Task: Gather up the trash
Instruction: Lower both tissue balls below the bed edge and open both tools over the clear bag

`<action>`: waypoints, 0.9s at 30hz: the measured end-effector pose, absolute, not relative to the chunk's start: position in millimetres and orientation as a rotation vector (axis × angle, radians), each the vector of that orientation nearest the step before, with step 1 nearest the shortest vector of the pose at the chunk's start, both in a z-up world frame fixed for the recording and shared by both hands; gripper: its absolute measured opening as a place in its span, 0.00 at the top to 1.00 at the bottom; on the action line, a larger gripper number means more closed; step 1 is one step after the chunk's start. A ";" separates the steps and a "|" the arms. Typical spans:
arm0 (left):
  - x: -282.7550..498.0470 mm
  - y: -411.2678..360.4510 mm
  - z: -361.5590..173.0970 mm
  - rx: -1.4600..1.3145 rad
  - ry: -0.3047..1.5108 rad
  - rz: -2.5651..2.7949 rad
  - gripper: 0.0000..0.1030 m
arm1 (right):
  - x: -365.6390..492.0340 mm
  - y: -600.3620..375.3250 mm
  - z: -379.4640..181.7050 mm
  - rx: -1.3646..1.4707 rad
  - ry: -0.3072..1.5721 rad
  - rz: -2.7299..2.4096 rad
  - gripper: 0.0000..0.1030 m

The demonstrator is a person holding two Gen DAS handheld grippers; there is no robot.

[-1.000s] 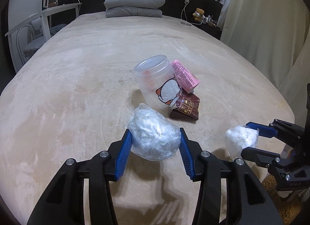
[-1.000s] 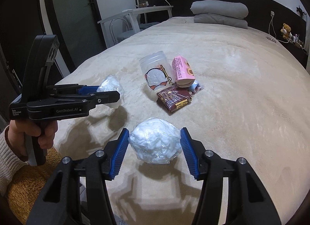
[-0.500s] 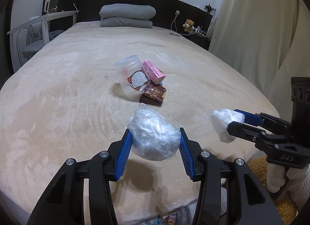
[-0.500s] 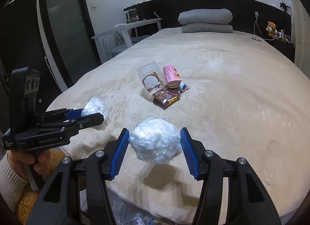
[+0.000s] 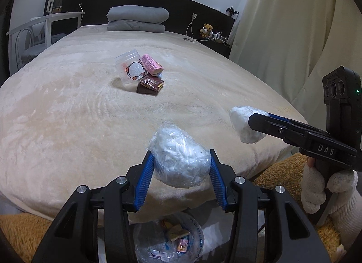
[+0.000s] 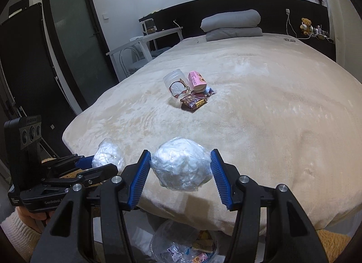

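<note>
My left gripper (image 5: 179, 168) is shut on a crumpled clear plastic wad (image 5: 178, 161), held above the bed's foot edge; it also shows in the right wrist view (image 6: 107, 156). My right gripper (image 6: 179, 169) is shut on a second white plastic wad (image 6: 181, 165), which shows in the left wrist view (image 5: 246, 125) too. Mid-bed lie a clear plastic jar (image 5: 129, 69), a pink packet (image 5: 152, 65) and a brown wrapper (image 5: 149, 85). A bin lined with a clear bag (image 5: 168, 238) holding wrappers stands on the floor below both grippers (image 6: 183, 242).
The beige bed (image 5: 67, 115) fills the view, with a folded grey duvet (image 5: 136, 18) at the head. A white desk and chair (image 5: 34, 34) stand at left, curtains (image 5: 282, 25) at right, a dark door (image 6: 74, 43) beside the bed. An orange rug (image 5: 22, 229) covers the floor.
Both grippers have pulled back from mid-bed to beyond the foot edge, each still holding its wad. The bin on the floor has come into view beneath them.
</note>
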State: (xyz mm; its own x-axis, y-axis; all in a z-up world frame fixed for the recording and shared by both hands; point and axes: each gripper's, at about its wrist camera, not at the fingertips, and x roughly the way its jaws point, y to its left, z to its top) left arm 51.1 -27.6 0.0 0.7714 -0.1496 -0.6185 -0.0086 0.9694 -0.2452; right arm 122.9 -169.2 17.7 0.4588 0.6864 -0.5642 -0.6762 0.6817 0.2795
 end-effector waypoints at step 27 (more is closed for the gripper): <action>27.7 -61.8 -83.5 -0.284 1.042 -0.091 0.55 | 92.6 -175.2 -67.3 0.006 1.128 0.810 0.47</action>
State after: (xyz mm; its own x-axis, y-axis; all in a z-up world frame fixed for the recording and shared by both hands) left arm 27.7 -61.8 -83.5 0.5045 -0.2081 -0.8380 -0.0601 0.9597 -0.2745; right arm 92.6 -175.2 -67.3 0.1810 0.5761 -0.7971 -0.5706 0.7216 0.3920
